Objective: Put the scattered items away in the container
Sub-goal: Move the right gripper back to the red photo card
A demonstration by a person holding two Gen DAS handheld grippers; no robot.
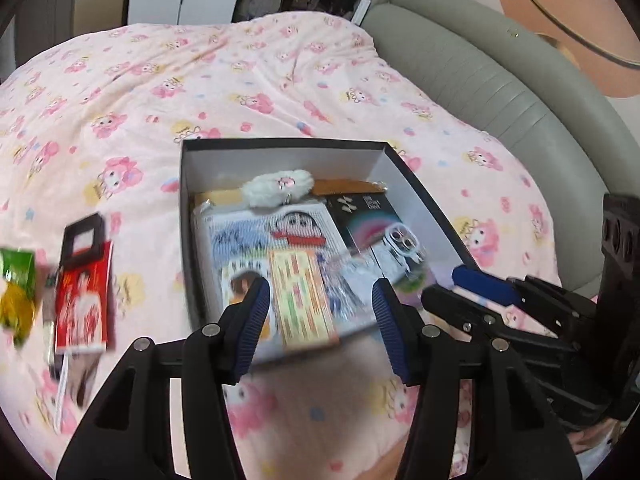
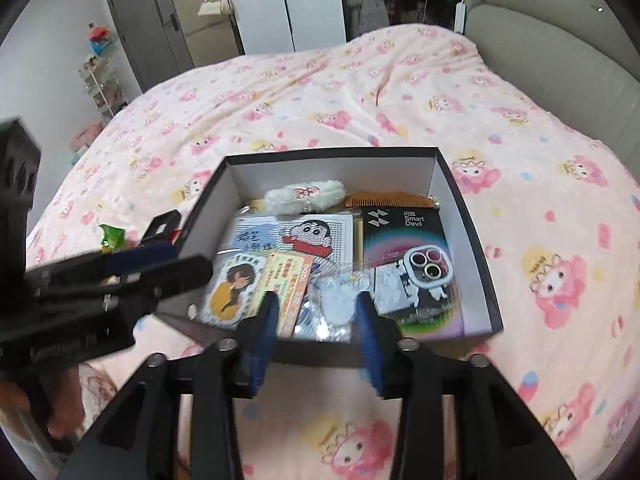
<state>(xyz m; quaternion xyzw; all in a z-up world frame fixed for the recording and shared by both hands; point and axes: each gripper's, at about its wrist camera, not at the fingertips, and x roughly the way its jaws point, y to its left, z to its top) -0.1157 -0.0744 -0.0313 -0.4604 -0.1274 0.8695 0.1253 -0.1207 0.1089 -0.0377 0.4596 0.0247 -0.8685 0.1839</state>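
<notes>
A black box with white inner walls [image 1: 280, 156] [image 2: 472, 240] sits on the pink bed. It holds a fluffy white charm [image 2: 306, 194], a comb [image 2: 386, 201], a cartoon card [image 2: 296, 236], a Smart Devil box [image 2: 404, 224], a phone case [image 2: 428, 270] and stickers [image 1: 302, 300]. A red packet [image 1: 82, 304] and a green wrapper [image 1: 18, 284] lie on the blanket left of the box. My left gripper [image 1: 320, 312] is open and empty over the box's near edge. My right gripper [image 2: 318, 320] is open and empty over the box's near side.
A pink patterned blanket [image 1: 200, 80] covers the bed. A grey padded headboard [image 1: 500, 92] runs along the right. A wardrobe and shelves [image 2: 104, 84] stand beyond the bed's far side. A black clip-like item [image 1: 82, 236] lies above the red packet.
</notes>
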